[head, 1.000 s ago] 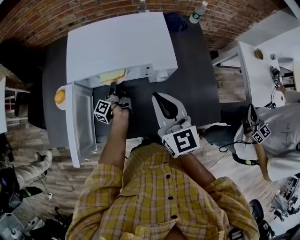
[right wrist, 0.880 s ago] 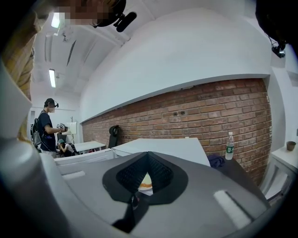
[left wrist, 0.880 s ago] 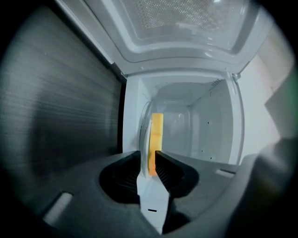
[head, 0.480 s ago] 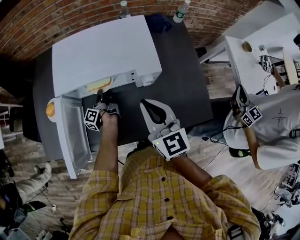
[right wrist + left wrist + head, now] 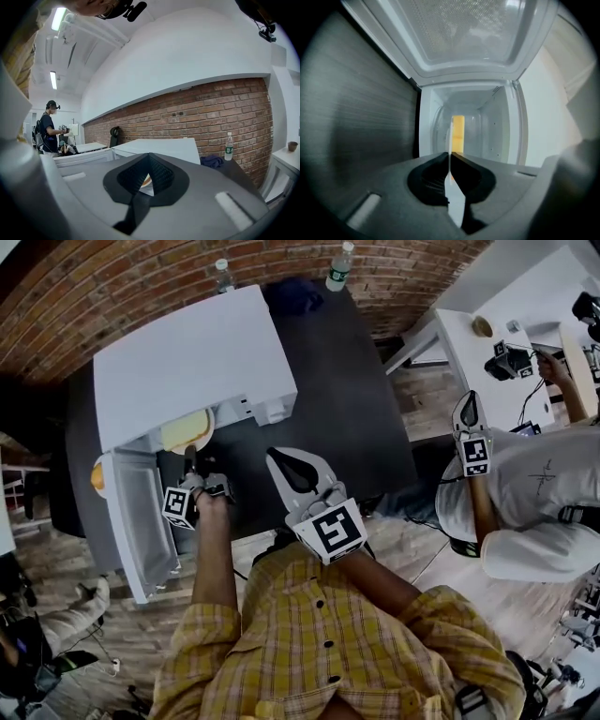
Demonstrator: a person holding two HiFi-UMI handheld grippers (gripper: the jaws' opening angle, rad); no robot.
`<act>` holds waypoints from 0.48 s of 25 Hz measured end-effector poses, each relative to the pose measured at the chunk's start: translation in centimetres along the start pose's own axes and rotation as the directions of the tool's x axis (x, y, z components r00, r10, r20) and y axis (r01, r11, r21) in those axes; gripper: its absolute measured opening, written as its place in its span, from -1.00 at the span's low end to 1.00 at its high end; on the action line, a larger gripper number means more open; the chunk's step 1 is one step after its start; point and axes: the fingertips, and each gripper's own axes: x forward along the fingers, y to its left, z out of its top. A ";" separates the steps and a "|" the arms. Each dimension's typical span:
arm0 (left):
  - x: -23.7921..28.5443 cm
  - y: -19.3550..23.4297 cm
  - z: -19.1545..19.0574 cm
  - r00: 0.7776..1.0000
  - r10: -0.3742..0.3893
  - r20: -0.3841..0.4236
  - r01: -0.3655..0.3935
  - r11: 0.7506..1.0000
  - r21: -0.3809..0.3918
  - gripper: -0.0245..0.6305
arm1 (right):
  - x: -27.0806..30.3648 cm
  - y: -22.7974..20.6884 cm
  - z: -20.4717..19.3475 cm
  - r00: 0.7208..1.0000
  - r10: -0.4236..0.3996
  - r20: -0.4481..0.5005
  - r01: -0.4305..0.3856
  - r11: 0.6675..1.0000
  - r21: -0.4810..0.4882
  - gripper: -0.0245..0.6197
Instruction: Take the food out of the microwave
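Observation:
The white microwave [image 5: 187, 357] stands on the dark table with its door [image 5: 141, 521] swung open to the left. A white plate [image 5: 208, 420] with yellow food [image 5: 185, 432] sticks halfway out of the opening. My left gripper [image 5: 190, 458] is shut on the plate's near rim. In the left gripper view the rim [image 5: 450, 140] runs edge-on between the jaws of the left gripper [image 5: 450, 161], with the food [image 5: 458, 133] and the oven cavity behind. My right gripper [image 5: 286, 457] hovers shut and empty over the table, right of the microwave. The right gripper [image 5: 149, 157] faces the brick wall.
An orange food item [image 5: 97, 476] on a plate lies left of the microwave, behind the door. Two bottles [image 5: 339, 266] [image 5: 223, 276] and a dark cloth [image 5: 292, 292] sit at the table's far end. Another person [image 5: 525, 512] with grippers stands at the right by a white table [image 5: 469, 343].
The plate with the food has slid further out of the microwave as my left gripper drew back toward me. The right gripper stayed shut and shifted slightly left.

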 end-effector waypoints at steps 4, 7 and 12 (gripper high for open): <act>-2.2 -1.2 -1.4 1.000 -0.013 0.006 0.013 1.000 0.011 -0.88 | -1.0 -0.3 -0.3 1.000 0.019 0.003 -0.019 1.000 0.020 -0.91; -4.0 -2.6 -2.2 0.999 -0.016 0.033 0.017 1.000 -0.009 -0.88 | -1.5 -0.5 -0.2 0.999 0.031 0.010 -0.031 0.999 0.026 -0.91; -6.6 -4.8 -3.2 0.997 -0.034 0.069 0.036 0.999 -0.025 -0.88 | -1.9 -0.3 0.5 0.998 0.058 0.030 -0.059 0.998 0.031 -0.91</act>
